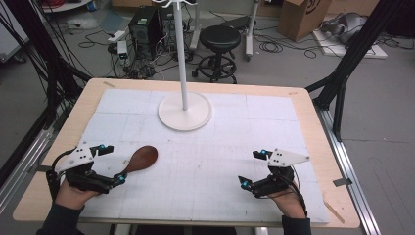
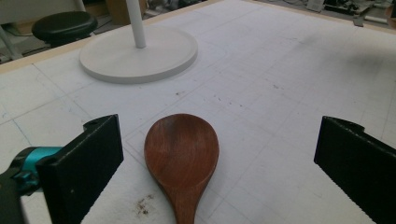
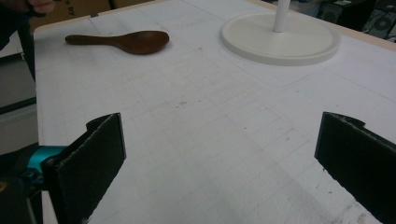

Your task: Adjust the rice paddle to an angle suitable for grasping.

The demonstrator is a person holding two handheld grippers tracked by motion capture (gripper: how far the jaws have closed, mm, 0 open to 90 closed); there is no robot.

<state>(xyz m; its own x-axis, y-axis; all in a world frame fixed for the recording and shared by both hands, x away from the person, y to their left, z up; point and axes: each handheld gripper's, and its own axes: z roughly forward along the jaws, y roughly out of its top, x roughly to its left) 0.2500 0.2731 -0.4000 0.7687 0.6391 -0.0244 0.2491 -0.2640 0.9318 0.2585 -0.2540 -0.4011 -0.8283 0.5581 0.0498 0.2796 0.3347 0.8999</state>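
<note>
Nearest the high camera, two hand-held grippers sit low over the table's near edge: the left gripper (image 1: 109, 164) at the left side and the right gripper (image 1: 252, 169) at the right, each with its jaws spread wide and nothing between the pads. One wooden spoon (image 1: 141, 159) lies flat on the white gridded mat (image 1: 210, 161), bowl up. In the left gripper view the spoon's bowl (image 2: 181, 151) rests between the two open jaws without touching either, its handle running back toward the gripper. In the right gripper view the spoon (image 3: 126, 41) lies well apart, far across the mat. One white stand (image 1: 185, 110), a round base with a single upright pole, sits on the mat toward the far edge, near the middle and well apart from the spoon. The mat between the two grippers is bare. The table's wooden rim (image 1: 320, 147) shows around the mat on all sides.
</note>
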